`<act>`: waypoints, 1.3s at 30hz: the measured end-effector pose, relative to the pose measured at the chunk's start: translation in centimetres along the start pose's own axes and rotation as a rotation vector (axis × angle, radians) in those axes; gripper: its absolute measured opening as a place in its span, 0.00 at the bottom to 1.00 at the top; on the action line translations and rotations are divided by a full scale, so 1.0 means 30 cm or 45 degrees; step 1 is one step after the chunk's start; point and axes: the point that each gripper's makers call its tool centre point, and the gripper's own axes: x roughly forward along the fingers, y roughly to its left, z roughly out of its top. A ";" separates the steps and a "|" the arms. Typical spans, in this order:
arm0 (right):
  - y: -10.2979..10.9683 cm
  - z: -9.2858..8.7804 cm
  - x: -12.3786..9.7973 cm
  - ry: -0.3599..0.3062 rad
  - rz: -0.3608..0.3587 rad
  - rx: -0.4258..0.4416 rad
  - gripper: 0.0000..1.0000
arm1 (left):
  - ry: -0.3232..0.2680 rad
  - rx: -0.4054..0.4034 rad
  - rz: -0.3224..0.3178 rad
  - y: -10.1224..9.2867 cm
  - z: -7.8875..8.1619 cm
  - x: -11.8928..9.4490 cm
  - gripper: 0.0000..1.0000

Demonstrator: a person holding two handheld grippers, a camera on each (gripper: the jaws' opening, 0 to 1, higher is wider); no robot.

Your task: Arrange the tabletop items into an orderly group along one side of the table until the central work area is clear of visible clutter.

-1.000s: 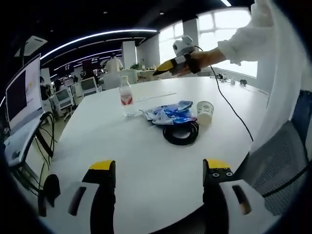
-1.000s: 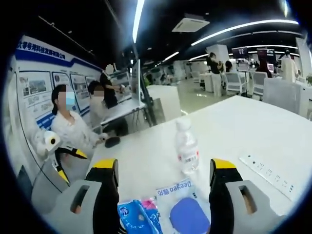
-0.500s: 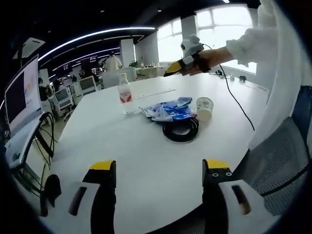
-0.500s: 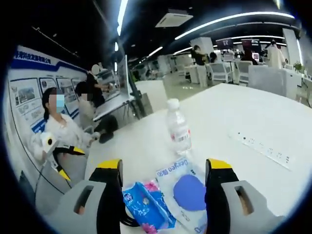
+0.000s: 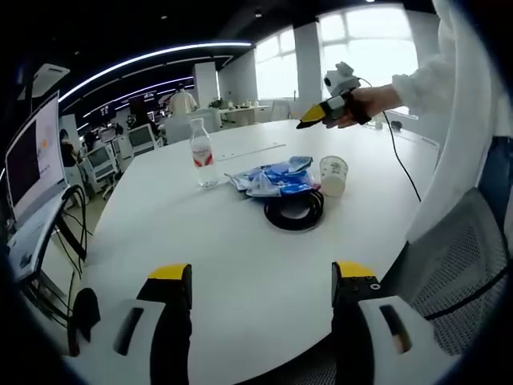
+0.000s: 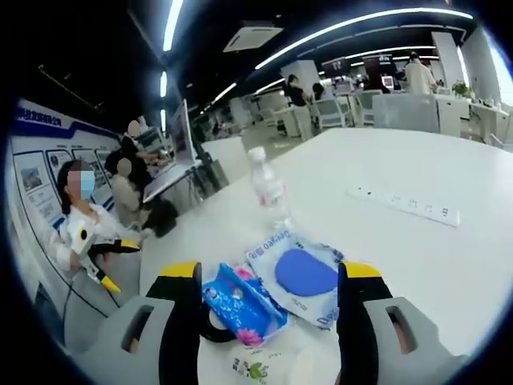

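On the white round table (image 5: 200,241) stand a clear water bottle (image 5: 200,152) (image 6: 268,188) and a paper cup (image 5: 332,175) (image 6: 255,369). Blue packets (image 5: 272,178) lie between them, partly on a black coiled cable (image 5: 295,212) (image 6: 210,329). The right gripper view shows a blue tissue pack (image 6: 240,305) and a white pouch with a blue patch (image 6: 300,273). My left gripper (image 5: 260,277) is open at the table's near edge, far from the items. My right gripper (image 6: 270,277) hovers open above the cup and packets, and a hand holds it up (image 5: 325,111).
A white power strip (image 6: 405,204) lies on the table beyond the pouch. A mesh office chair (image 5: 457,265) stands at the table's right edge. Monitors and cables (image 5: 40,184) sit off the left side. People sit at desks in the background (image 6: 128,176).
The right gripper has swung to the right in the left gripper view and tilted down, so packets, coil and cup now sit between its jaws. The table items have not moved.
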 end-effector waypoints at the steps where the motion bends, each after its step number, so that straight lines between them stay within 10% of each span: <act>1: -0.005 -0.006 -0.009 -0.005 -0.006 0.014 0.67 | 0.000 0.000 0.001 0.001 0.000 0.000 0.72; 39: -0.036 -0.381 -0.101 0.252 -0.065 0.299 0.46 | 0.046 0.060 -0.036 -0.032 -0.006 0.004 0.68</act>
